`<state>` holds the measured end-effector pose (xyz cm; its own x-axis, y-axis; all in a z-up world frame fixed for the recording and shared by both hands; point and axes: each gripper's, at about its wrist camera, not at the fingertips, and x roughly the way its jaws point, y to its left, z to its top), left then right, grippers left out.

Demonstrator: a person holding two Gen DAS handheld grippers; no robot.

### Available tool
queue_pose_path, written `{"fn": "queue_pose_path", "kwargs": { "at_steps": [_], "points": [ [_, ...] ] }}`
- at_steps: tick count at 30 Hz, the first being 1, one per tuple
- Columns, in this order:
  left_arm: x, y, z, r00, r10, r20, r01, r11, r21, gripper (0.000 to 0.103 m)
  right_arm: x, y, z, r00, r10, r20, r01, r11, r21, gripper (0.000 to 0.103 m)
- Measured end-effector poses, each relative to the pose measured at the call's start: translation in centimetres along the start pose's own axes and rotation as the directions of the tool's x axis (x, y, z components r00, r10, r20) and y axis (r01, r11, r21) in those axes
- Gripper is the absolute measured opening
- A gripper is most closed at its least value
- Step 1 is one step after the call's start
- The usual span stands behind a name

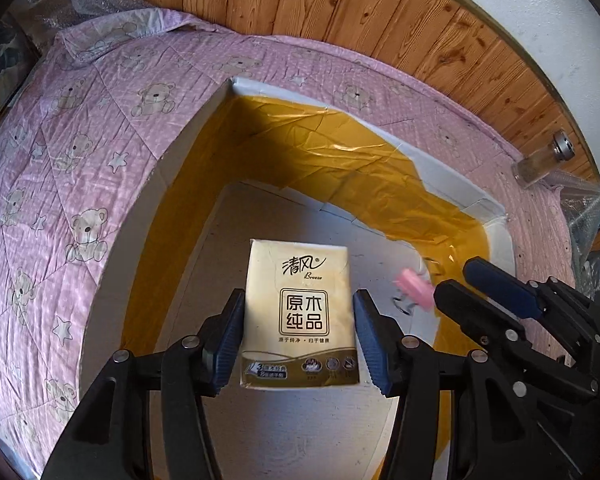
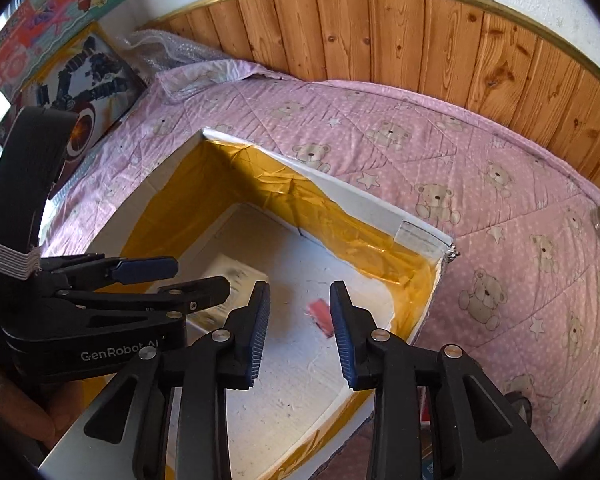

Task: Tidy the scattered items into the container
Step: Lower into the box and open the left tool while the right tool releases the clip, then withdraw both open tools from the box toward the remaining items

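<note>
A cream tissue pack (image 1: 300, 312) with printed characters hangs over the white box lined with gold foil (image 1: 452, 172). My left gripper (image 1: 300, 320) is shut on its two sides. In the right wrist view the left gripper (image 2: 202, 276) reaches in from the left, and the pack (image 2: 240, 276) sticks out past its tips. A small pink item (image 1: 414, 286), blurred, is just above or on the box floor. It also shows between the fingers of my right gripper (image 2: 300, 320) as a pink item (image 2: 322, 316). The right gripper (image 1: 454, 278) is open and holds nothing.
The box (image 2: 360, 196) sits on a pink bear-print quilt (image 2: 480, 160) against a wood-panelled wall (image 2: 380, 32). A glass jar with a metal lid (image 1: 540, 160) lies at the quilt's right edge. Toy boxes (image 2: 80, 76) and bubble wrap (image 2: 168, 48) stand at the far left.
</note>
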<state>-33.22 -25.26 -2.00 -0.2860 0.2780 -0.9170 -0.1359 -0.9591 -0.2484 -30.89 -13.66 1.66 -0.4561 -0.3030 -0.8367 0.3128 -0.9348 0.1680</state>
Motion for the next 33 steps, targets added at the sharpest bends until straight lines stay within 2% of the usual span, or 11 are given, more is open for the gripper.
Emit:
{"fn": "queue_pose_path", "kwargs": {
  "at_steps": [3,10,19,25,29,33],
  "points": [
    [-0.3,0.2,-0.2,1.000,-0.010,0.006,0.010,1.000,-0.028,0.066,-1.0,-0.1,-0.3,0.999,0.013,0.029,-0.013,1.000,0.012,0.035],
    [-3.4,-0.4,-2.4,0.998,-0.036,0.046,0.037,0.999,-0.021,0.066,-3.9,-0.2,-2.6,0.994,0.078,0.081,-0.085,0.993,0.086,0.035],
    [-7.3,-2.1,-7.5,0.994,0.020,0.109,-0.027,0.998,0.064,0.066,-7.5,1.8,-7.3,0.983,0.148,0.109,-0.159,0.982,0.100,0.035],
    [-10.7,-3.3,-11.1,0.987,0.023,0.161,-0.039,0.995,0.097,0.066,-10.4,3.0,-10.9,0.977,0.158,0.141,-0.171,0.981,0.088,0.036],
    [-12.3,-4.7,-13.7,0.978,0.050,0.204,-0.082,0.985,0.149,0.067,-12.0,3.3,-13.4,0.975,0.159,0.157,-0.175,0.981,0.089,0.036],
    [-13.0,-5.8,-16.2,0.977,0.044,0.210,-0.082,0.981,0.177,0.067,-13.5,2.7,-16.1,0.972,0.158,0.174,-0.180,0.977,0.116,0.036]
  ]
}}
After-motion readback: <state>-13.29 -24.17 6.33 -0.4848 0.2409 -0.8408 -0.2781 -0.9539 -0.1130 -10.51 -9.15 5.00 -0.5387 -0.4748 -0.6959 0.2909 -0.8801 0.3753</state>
